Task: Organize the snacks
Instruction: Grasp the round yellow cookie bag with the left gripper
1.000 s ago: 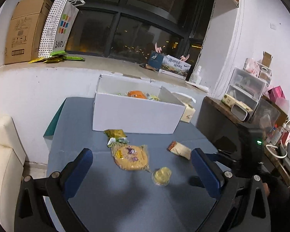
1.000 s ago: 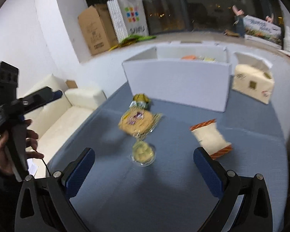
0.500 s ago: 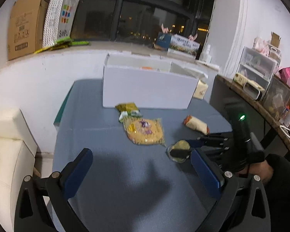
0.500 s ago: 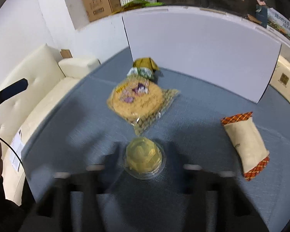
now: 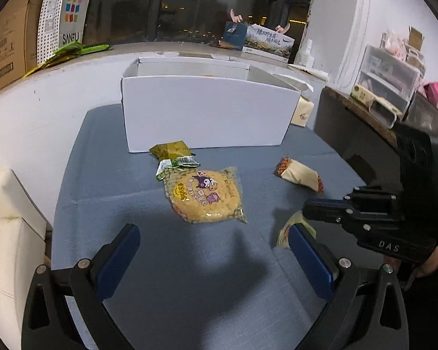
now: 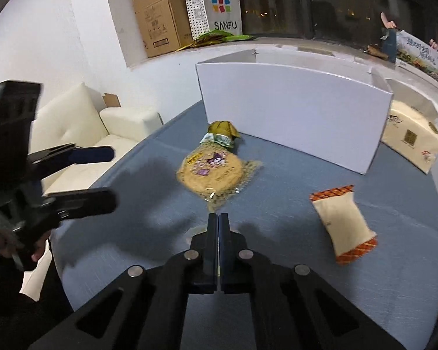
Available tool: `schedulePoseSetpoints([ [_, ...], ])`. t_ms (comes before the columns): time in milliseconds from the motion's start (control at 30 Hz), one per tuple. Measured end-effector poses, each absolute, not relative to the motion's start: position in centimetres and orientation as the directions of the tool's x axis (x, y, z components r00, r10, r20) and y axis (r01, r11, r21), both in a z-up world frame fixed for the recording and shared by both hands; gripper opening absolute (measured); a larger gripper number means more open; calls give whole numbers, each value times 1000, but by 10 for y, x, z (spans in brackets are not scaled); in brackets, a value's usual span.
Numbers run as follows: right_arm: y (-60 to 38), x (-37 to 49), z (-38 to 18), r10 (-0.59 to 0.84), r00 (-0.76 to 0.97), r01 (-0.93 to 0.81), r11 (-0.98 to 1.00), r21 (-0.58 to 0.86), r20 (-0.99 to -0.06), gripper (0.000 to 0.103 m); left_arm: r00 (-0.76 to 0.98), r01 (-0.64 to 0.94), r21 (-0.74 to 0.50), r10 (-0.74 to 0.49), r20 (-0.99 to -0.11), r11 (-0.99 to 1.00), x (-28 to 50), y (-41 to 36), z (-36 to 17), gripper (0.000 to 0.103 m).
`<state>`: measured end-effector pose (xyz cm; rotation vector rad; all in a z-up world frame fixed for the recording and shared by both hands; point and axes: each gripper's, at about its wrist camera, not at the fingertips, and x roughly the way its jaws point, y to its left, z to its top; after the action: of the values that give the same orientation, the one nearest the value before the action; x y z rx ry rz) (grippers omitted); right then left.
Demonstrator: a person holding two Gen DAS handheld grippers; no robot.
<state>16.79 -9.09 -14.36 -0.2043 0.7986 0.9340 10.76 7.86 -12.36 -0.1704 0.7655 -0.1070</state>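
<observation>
On the blue table [image 5: 189, 277] lie a round yellow cookie pack [image 5: 204, 195] [image 6: 210, 169], a green-gold packet [image 5: 172, 151] [image 6: 222, 131] and a beige packet with orange ends [image 5: 299, 173] [image 6: 341, 224]. A white box [image 5: 204, 116] [image 6: 292, 110] stands behind them. My right gripper [image 6: 218, 218] [image 5: 306, 207] has its fingers pressed together over the small yellow pudding cup [image 5: 295, 227], which sits tilted under the tips, apparently pinched at its rim. My left gripper [image 5: 211, 233] [image 6: 112, 178] is open and holds nothing, low over the near table.
A tissue pack [image 6: 408, 140] stands right of the box. A cream sofa [image 6: 81, 134] borders the table's left side. Cardboard box [image 6: 157, 17] and paper bag [image 6: 216, 3] sit on the window ledge. Storage drawers [image 5: 388, 78] line the right wall.
My right gripper went from wide open to shut over the pudding cup, dropping toward it. My left gripper sank closer to the table and the snacks.
</observation>
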Motion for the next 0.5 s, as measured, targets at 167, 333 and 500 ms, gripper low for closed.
schedulePoseSetpoints([
  [167,-96,167,-147,612,370,-760,632,151,-699,86,717,52,-185,-166,-677,981,104,75,-123,103],
  [333,-89,158,-156,616,332,-786,599,151,-715,89,715,54,-187,-169,-678,981,103,75,-124,103],
  [500,-81,158,-165,600,315,-794,591,143,-735,89,710,52,-186,-168,-684,981,103,75,-126,103],
])
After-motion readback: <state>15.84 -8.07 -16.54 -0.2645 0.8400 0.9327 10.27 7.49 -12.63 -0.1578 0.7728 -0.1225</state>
